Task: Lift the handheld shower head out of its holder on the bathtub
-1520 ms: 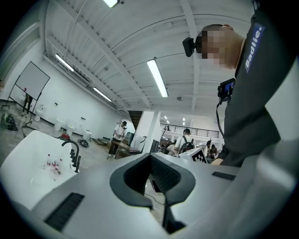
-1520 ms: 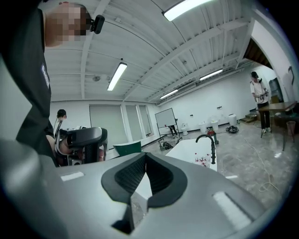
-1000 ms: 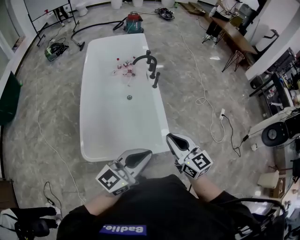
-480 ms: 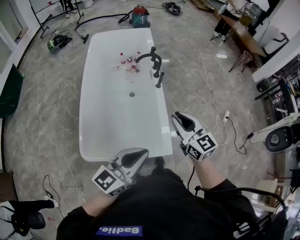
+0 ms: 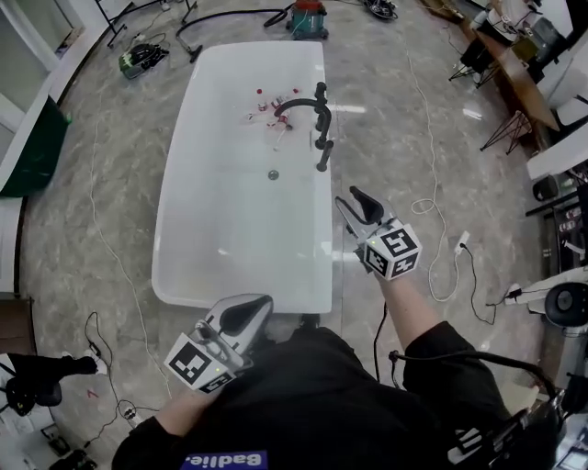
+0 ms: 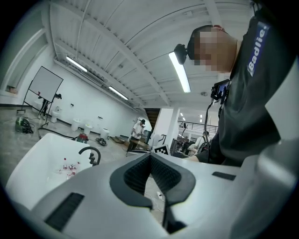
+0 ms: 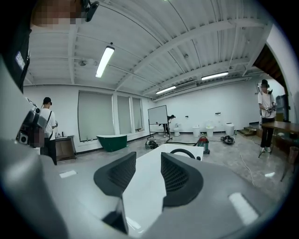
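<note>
The white bathtub [image 5: 202,211] lies lengthwise ahead of me. A black arched faucet [image 5: 301,103] and the black handheld shower head [image 5: 323,156] stand upright on its right rim. My right gripper [image 5: 358,206] hovers beside that rim, short of the shower head. Its jaws are opening and nothing is between them. In the right gripper view the gripper [image 7: 148,161] looks along the tub [image 7: 140,186] to the faucet [image 7: 183,151]. My left gripper [image 5: 241,314] is shut and empty at the tub's near end. It [image 6: 150,158] points past the tub [image 6: 37,163].
Several small bottles [image 5: 271,106] lie in the tub by the drain [image 5: 273,174]. A red and green vacuum cleaner [image 5: 308,16] with its hose stands beyond the far end. Cables [image 5: 439,239] trail over the floor at right. A dark green tub [image 5: 37,147] is at left.
My right gripper has gone forward along the tub's right side towards the shower head and its jaws have parted. The left gripper has slid back and left near the tub's near end.
</note>
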Demonstrator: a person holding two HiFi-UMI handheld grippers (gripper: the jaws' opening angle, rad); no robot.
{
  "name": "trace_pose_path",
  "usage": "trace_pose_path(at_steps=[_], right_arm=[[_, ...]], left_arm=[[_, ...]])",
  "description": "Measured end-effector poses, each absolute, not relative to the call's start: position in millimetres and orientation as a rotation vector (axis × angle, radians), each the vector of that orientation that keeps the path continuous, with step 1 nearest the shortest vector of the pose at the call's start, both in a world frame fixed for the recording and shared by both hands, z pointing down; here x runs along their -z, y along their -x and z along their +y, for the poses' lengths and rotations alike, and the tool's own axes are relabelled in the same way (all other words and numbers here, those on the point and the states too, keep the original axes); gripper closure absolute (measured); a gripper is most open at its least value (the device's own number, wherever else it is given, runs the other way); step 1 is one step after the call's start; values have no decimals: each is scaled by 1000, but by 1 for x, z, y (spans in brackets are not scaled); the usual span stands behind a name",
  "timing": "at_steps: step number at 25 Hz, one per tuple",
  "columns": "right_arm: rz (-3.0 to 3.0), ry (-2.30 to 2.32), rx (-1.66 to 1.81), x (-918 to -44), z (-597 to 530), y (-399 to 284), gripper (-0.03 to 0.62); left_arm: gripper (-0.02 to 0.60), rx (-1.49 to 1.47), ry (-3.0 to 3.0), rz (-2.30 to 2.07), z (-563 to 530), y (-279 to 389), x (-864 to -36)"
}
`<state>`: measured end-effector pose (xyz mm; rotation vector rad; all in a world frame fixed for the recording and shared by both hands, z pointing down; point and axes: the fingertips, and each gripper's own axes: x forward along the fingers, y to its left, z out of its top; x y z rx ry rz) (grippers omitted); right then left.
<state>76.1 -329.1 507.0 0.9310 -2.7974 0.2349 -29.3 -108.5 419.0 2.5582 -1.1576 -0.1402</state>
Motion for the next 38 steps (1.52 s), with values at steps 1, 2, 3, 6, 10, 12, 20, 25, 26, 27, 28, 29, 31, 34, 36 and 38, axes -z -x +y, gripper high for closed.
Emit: trace_pose_path(at_steps=[1, 2, 3, 6, 10, 12, 20, 25, 26, 27, 28, 29, 31, 34, 36, 38], right_arm=[[-2789, -923, -245, -517, -342, -79, 453], [-2779, -916, -256, -526, -354, -81, 448], [-2768, -909, -268, -536, -366, -82, 444], [-2728, -893, -307, -566, -401, -83, 431], [-2668, -884, -401, -608, -444, -82, 407], [-2633, -887, -442, -629, -461, -84, 395], [-2482, -934, -491, -709, -528, -73, 352], [-2396, -974, -542, -750, -555, -70, 318], [-2380, -974, -548, -758, -559, -70, 315], [-2365, -974, -550, -766, -563, -69, 313], [-2350, -973, -550, -774, -567, -69, 313], [-2337, -972, -548, -781, -572, -68, 312], [-2317, -968, -543, -794, -580, -64, 312], [-2289, -961, -538, -810, -593, -60, 310], [-2268, -960, -536, -821, -602, -56, 312], [-2245, -950, -511, -831, -609, -52, 312]], left_arm=[[588, 131, -2541, -1179, -113, 28, -423], [588, 124, -2525, -1202, -118, 28, -425], [588, 119, -2509, -1226, -122, 28, -427], [588, 97, -2464, -1266, -130, 30, -434], [588, 150, -2424, -1347, -144, 28, -416], [588, 170, -2412, -1371, -146, 27, -408], [588, 71, -2344, -1427, -146, 44, -439], [588, 63, -2321, -1440, -153, 51, -452], [588, 63, -2313, -1442, -154, 51, -455], [588, 60, -2304, -1443, -155, 52, -458], [588, 57, -2295, -1445, -156, 53, -461], [588, 56, -2287, -1447, -156, 55, -465], [588, 56, -2270, -1453, -156, 56, -473], [588, 47, -2240, -1458, -156, 57, -483], [588, 38, -2220, -1464, -154, 59, -489], [588, 31, -2201, -1476, -152, 61, -497]])
